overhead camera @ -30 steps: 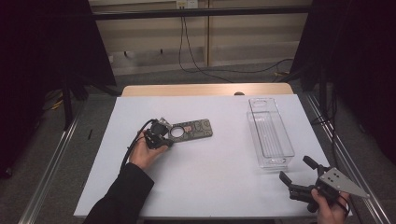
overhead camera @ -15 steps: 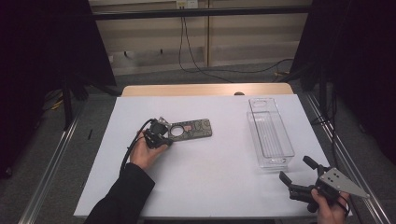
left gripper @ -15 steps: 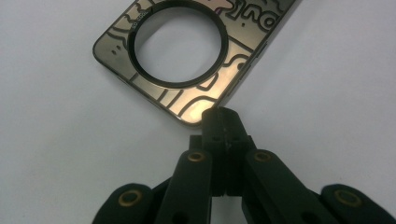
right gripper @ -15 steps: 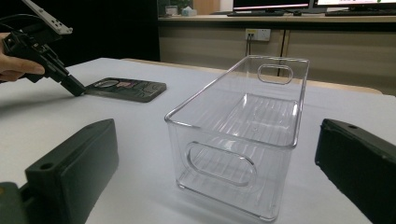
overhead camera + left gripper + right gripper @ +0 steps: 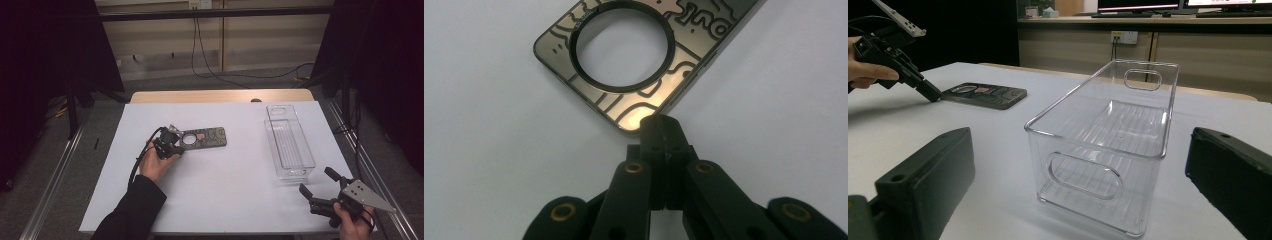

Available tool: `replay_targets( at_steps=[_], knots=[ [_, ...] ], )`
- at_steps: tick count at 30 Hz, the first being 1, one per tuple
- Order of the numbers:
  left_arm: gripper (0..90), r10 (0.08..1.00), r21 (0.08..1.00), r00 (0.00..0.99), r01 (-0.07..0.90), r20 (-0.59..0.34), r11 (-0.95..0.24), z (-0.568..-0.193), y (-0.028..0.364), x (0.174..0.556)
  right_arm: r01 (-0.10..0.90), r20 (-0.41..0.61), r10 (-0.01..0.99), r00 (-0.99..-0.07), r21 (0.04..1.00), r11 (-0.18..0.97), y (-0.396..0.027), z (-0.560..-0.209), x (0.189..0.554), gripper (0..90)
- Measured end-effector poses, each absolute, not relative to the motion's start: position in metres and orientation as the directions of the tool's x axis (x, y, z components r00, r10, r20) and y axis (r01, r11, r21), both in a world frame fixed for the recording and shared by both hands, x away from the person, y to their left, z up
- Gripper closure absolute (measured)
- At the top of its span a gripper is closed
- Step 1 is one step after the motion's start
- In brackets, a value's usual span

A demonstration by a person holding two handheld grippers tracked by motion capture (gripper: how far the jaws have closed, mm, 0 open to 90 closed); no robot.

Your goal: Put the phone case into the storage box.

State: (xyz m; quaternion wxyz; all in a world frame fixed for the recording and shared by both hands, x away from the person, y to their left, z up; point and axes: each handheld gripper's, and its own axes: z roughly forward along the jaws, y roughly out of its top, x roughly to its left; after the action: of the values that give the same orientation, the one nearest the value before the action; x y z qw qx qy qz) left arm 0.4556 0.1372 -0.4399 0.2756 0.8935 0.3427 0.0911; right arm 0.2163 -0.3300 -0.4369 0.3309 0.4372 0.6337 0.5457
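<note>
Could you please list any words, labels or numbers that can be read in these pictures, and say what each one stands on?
Phone case, by the closed left gripper: large outlined letters at the top edge of the left gripper view, cut off and not readable.
Phone case ring: tiny print, too small to read.
Clear bin: no text.
Right gripper: no text.

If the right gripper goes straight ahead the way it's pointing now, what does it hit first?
Most likely the clear bin. In the right gripper view its near end wall sits between the right gripper's open jaws, with bare table before it. Depth is hard to judge.
</note>
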Motion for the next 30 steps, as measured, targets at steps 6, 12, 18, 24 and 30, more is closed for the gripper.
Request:
replay_targets(
  at_steps=[6,12,18,24,30],
  knots=[
    [90.0,0.670,0.557,0.741,0.578,-0.052,-0.596,-0.438,0.140,0.455,0.193,0.057,0.915,-0.398,0.981,0.023,-0.331,-0.437,0.216,0.0],
    [90.0,0.675,0.611,0.731,0.580,-0.099,-0.539,-0.427,0.138,0.453,0.194,0.064,0.917,-0.394,0.981,0.015,-0.331,-0.437,0.216,0.0],
    [90.0,0.656,0.645,0.743,0.569,-0.136,-0.511,-0.422,0.127,0.457,0.194,0.061,0.917,-0.394,0.981,0.018,-0.331,-0.437,0.216,0.0],
    [90.0,0.636,0.671,0.758,0.548,-0.146,-0.499,-0.414,0.108,0.473,0.194,0.061,0.918,-0.393,0.981,0.018,-0.331,-0.437,0.216,0.0],
    [90.0,0.635,0.679,0.754,0.557,-0.171,-0.479,-0.413,0.084,0.493,0.193,0.065,0.917,-0.393,0.981,0.014,-0.332,-0.437,0.216,0.0]
  ],
)
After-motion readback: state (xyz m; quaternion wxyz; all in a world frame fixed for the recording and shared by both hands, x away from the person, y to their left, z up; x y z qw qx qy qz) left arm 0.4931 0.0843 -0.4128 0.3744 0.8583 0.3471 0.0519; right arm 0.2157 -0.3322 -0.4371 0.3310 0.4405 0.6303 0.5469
